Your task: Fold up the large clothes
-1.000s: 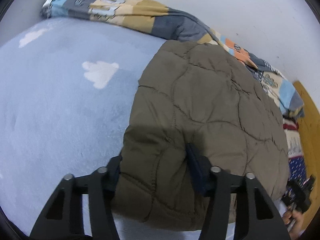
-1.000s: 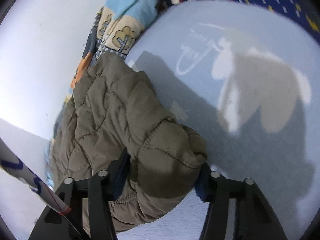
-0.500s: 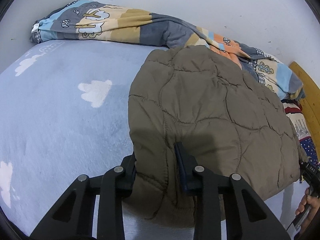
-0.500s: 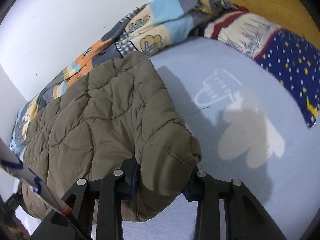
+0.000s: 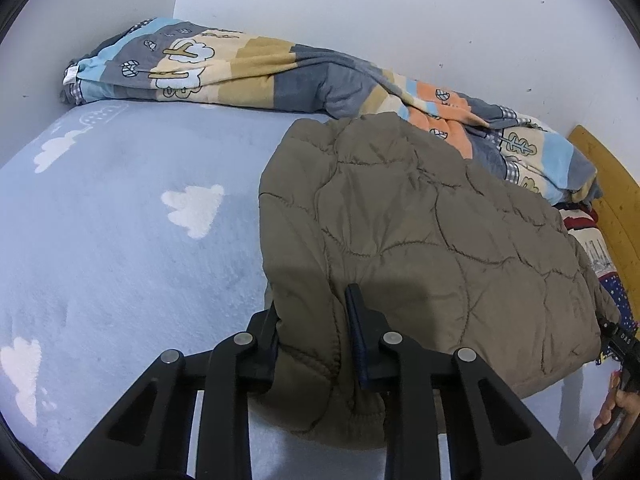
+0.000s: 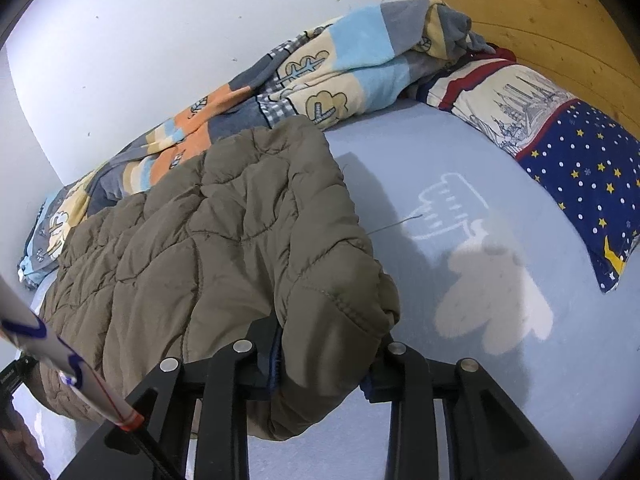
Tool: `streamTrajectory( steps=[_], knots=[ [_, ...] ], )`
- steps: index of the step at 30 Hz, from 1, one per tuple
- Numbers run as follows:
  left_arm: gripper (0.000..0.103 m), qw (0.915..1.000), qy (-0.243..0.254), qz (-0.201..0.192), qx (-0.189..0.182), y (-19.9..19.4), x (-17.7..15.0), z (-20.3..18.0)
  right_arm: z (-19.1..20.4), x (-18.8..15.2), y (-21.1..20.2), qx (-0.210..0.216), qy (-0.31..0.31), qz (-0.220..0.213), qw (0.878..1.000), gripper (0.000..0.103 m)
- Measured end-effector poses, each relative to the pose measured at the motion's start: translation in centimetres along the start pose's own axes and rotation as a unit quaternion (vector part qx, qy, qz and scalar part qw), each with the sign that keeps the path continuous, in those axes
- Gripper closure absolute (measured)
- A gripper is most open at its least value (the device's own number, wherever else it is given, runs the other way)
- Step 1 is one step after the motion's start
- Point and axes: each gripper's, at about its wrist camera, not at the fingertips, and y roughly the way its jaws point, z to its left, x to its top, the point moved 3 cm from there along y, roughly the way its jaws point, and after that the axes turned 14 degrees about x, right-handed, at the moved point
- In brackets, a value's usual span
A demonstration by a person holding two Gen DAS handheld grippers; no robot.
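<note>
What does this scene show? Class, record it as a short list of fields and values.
garment: olive-brown quilted padded jacket, lying on the bed
surface: light blue fleece bed sheet with white clouds
left gripper: jaws shut on the jacket's near corner
right gripper: jaws shut on the other near corner
behind the jacket: striped patterned blanket along the wall
far right: navy star-print pillow

One scrap of lettering, at the frame's edge

White letters "DAS" show on a black device (image 5: 622,340) at the left wrist view's right edge; the bedding prints carry only pictures, no words.
</note>
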Motion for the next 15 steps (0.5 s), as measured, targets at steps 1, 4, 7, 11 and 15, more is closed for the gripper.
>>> streamTrajectory(
  steps=[1,4,7,11,15],
  knots=[
    [0.077,1.0,-0.001,-0.002,-0.002,-0.3,0.1,0.1,0.2,0.0,-0.2,0.001,-0.001,0.0,1.0,0.072],
    [0.078,0.9999,-0.009,-0.005,-0.009,-1.2,0.2,0.4,0.8,-0.1,-0.9,0.007,-0.006,-0.001,1.0,0.073],
    [0.078,0.9998,-0.013,-0.009,-0.014,-2.3,0.3,0.8,1.5,-0.2,-1.8,0.015,-0.007,-0.001,1.0,0.073],
    [0.078,0.9997,-0.016,-0.007,-0.019,-3.5,0.1,1.4,2.4,-0.4,-3.5,0.025,-0.013,-0.002,1.0,0.073],
    [0.078,0.9995,-0.015,-0.005,-0.026,-5.0,-0.3,2.1,3.2,-0.8,-5.2,0.035,-0.015,-0.001,0.999,0.073]
  ],
)
